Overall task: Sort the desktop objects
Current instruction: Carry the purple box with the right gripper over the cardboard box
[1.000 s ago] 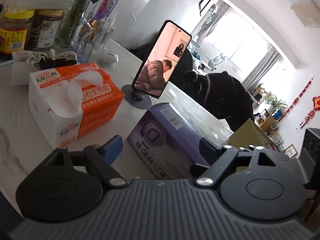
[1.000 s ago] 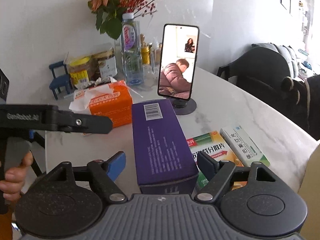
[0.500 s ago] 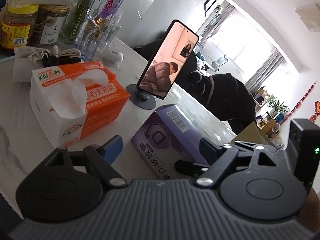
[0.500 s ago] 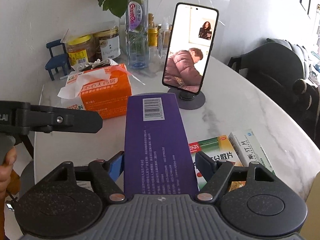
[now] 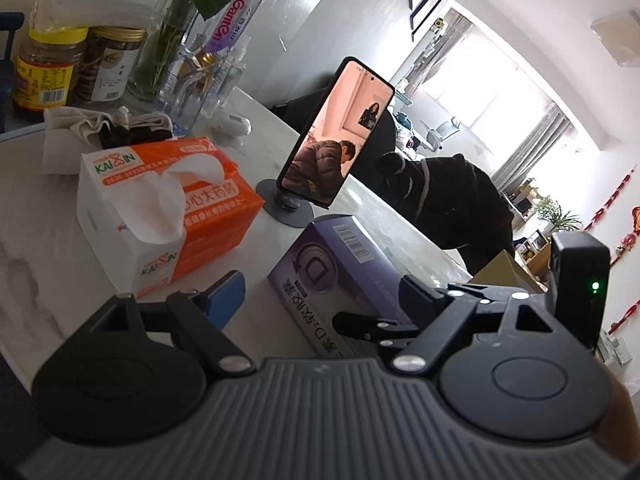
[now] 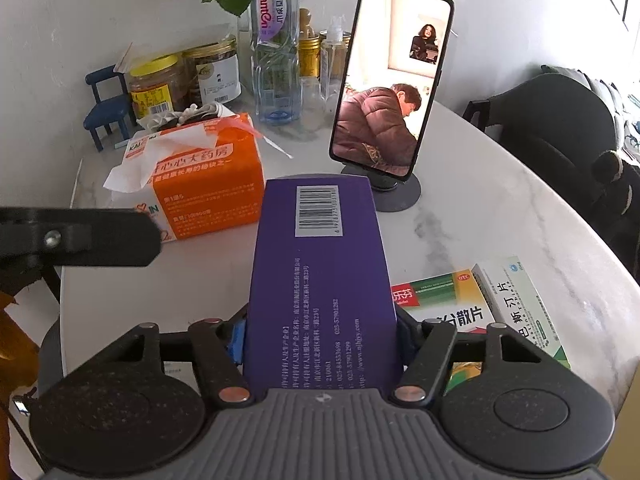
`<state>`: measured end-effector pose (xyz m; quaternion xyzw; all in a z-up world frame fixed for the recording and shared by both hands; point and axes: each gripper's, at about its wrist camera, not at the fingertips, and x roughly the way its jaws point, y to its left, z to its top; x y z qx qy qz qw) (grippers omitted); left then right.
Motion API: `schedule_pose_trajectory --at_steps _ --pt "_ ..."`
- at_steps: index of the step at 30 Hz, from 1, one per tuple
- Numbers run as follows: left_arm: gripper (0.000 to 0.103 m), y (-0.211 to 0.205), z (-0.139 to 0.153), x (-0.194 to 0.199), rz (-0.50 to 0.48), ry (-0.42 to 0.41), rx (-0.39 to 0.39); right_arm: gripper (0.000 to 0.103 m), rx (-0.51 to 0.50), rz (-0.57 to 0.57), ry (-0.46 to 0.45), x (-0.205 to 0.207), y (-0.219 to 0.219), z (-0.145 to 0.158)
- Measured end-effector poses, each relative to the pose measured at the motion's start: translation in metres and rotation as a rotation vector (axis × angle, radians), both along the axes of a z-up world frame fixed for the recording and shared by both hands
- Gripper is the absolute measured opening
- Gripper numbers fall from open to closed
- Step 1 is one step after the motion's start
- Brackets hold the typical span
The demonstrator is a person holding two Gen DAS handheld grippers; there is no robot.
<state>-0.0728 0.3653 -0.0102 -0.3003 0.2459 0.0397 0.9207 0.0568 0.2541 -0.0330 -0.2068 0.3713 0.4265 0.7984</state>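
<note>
Marble table (image 6: 460, 216): right claw (image 6: 320, 338) has advanced, closing around the purple box (image 6: 320, 280); left claw (image 5: 320, 300) gapes unchanged.

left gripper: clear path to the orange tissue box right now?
Probably yes. The left gripper stands open and empty, the orange tissue box sits ahead to its left, bare table between. The purple box, in the closing right gripper, lies off to the side.

Purple box (image 6: 320, 280) with white barcode; orange-and-white tissue pack (image 6: 200, 184) — grey-veined white table (image 6: 500, 216), perhaps marble — blue miniature chair (image 6: 106, 108).
</note>
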Motion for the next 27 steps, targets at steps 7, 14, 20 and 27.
schedule_pose_trajectory --at_steps 7,14,20,27 --pt "0.085 0.0 -0.001 -0.003 0.012 -0.005 -0.005 0.067 0.031 -0.027 0.015 0.004 -0.007 0.008" --pt "0.085 -0.006 0.001 0.008 -0.018 -0.013 -0.005 0.067 0.083 -0.083 0.016 0.013 -0.028 0.026" --pt "0.085 -0.016 0.001 0.015 -0.048 -0.019 -0.005 0.067 0.155 -0.145 0.047 0.022 -0.053 0.043" --pt "0.085 -0.027 0.003 0.022 -0.084 -0.028 -0.003 0.067 0.222 -0.219 0.031 0.028 -0.082 0.063"
